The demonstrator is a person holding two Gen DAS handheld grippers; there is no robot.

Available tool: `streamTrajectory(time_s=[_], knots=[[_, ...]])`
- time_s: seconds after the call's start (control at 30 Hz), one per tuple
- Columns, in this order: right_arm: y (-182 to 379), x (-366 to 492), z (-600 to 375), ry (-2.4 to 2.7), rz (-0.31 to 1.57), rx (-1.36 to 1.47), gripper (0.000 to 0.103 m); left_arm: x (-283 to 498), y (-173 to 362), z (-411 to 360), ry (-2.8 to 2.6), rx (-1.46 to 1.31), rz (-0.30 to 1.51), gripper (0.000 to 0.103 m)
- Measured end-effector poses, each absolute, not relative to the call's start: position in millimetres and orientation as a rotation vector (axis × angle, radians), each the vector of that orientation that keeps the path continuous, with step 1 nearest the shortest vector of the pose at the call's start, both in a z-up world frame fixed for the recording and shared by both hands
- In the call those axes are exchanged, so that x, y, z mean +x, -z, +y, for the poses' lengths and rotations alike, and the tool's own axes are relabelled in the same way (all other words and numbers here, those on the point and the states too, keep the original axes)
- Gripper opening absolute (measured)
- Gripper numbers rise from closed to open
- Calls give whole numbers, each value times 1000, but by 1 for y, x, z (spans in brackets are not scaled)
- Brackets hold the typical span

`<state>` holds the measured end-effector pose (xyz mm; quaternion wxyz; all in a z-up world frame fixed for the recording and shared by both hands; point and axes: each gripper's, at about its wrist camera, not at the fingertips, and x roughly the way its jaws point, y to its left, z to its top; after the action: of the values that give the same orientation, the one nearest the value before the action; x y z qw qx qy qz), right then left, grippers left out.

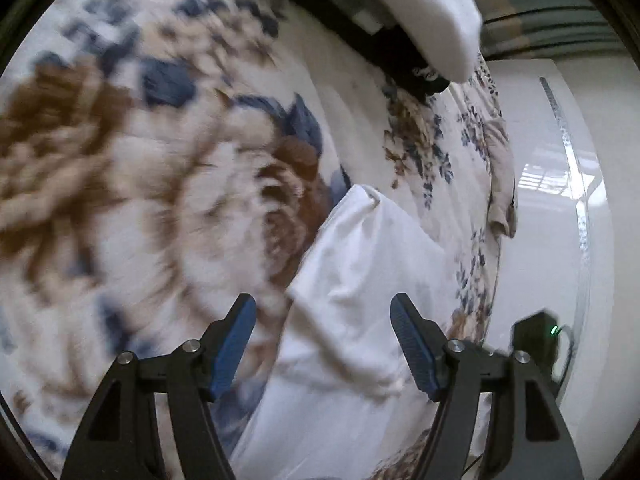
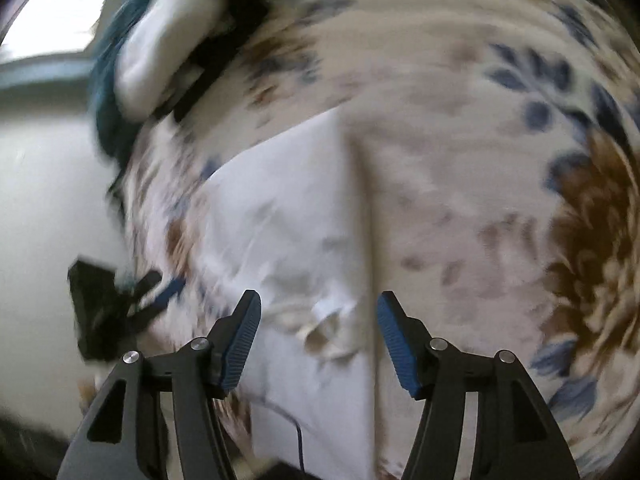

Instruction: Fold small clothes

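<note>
A white garment (image 1: 360, 280) lies folded on the floral bedspread (image 1: 160, 180), near the bed's right edge. My left gripper (image 1: 323, 312) is open and empty just above its near part. In the right wrist view the same white garment (image 2: 288, 220) lies flat with a straight folded edge on its right side. My right gripper (image 2: 319, 308) is open and empty over that edge. Both views are blurred by motion.
Folded white cloth (image 1: 432, 12) and dark items (image 1: 424, 76) lie at the far end of the bed; they also show in the right wrist view (image 2: 160, 52) beside a teal cloth (image 2: 108, 92). White floor (image 1: 560, 200) runs beside the bed. A black device (image 2: 100, 312) lies at the bed edge.
</note>
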<state>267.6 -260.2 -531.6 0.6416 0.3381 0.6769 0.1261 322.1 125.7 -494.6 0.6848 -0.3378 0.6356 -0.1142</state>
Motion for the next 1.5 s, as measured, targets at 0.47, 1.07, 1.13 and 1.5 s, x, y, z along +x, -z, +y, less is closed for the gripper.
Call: streamTrajectory(time_s=[0.47, 1.07, 1.13, 1.5], knots=[[544, 217, -233, -104, 1525, 865, 9, 294, 480, 102, 263, -806, 1398, 7], [527, 167, -258, -130, 1647, 774, 59, 227, 481, 121, 357, -644, 1534, 58], [527, 139, -259, -148, 1683, 809, 59, 191, 479, 127, 367, -627, 1591, 58], [590, -10, -238, -196, 1904, 951, 59, 58, 541, 125, 393, -735, 1821, 58]])
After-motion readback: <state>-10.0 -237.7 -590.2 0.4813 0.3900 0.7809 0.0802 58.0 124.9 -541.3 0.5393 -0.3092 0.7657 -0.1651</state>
